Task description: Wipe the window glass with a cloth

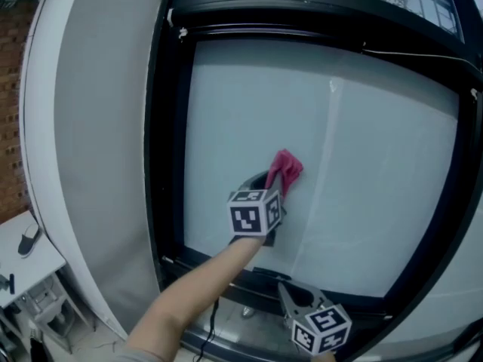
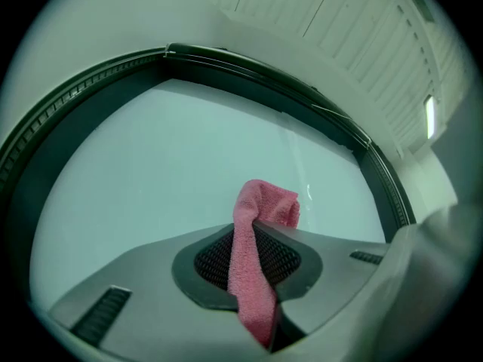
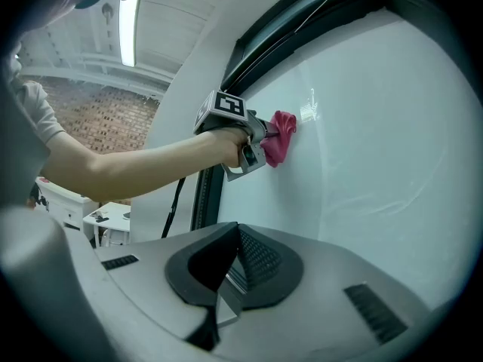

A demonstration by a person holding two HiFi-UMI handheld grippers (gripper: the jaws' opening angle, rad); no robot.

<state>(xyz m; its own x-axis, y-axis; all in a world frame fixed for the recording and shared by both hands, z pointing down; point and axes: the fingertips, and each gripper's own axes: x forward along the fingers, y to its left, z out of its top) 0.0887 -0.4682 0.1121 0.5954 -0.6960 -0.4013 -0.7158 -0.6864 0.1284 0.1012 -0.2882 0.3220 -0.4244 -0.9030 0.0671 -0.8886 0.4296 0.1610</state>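
Two grippers going: left gripper is clamped on the pink cloth, which is touching the window glass mid-pane. Right gripper hangs low by the bottom frame, jaws closed, empty.

Left gripper, grey plastic w/ black ribbed pads, jaws clamped on a pink terry cloth. The cloth's folded top sticks out past the tips, against the pale frosted window glass, nearer the glass's right edge than its left. Dark window frame arcs over the top. Beyond it, top right: white slatted ceiling w/ a strip light.
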